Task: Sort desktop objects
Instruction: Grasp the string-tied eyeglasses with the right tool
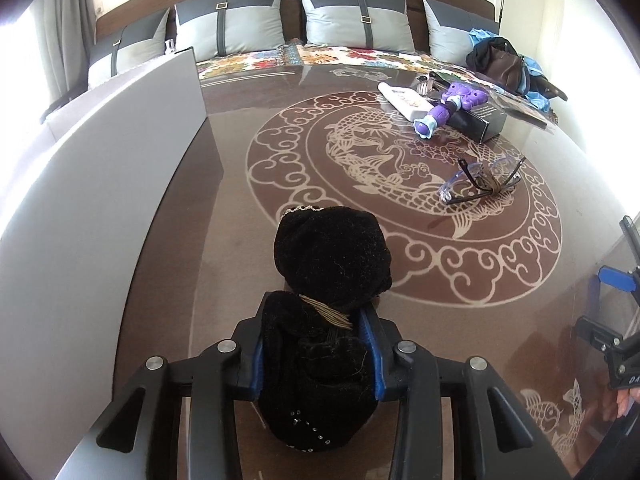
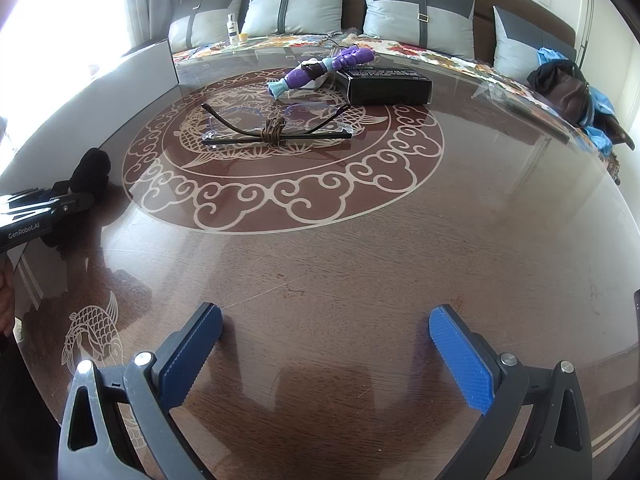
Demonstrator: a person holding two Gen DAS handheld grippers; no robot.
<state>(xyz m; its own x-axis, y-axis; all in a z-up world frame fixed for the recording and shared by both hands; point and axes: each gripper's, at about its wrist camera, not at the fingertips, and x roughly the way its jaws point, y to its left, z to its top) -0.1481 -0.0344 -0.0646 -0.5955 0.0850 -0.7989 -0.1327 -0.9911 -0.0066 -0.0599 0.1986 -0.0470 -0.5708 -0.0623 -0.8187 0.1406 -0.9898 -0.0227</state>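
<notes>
My left gripper (image 1: 318,320) is shut on a black fuzzy cloth bundle (image 1: 332,264) tied with tan cord, held low over the brown glass-topped table (image 1: 224,264) near a grey box wall (image 1: 100,168). The bundle also shows in the right wrist view (image 2: 92,172) at far left. My right gripper (image 2: 326,320) is open and empty above bare table. Clear glasses with black arms (image 2: 276,130), tied with brown cord, lie mid-table. A purple toy (image 2: 320,70), a white tube (image 1: 404,102) and a black box (image 2: 388,86) lie at the far side.
The grey box (image 2: 148,68) stands along the table's left edge. A sofa with grey cushions (image 2: 420,12) runs behind the table, with a brown bag (image 2: 568,88) and blue cloth on it. A small white bottle (image 2: 232,30) stands at the far left.
</notes>
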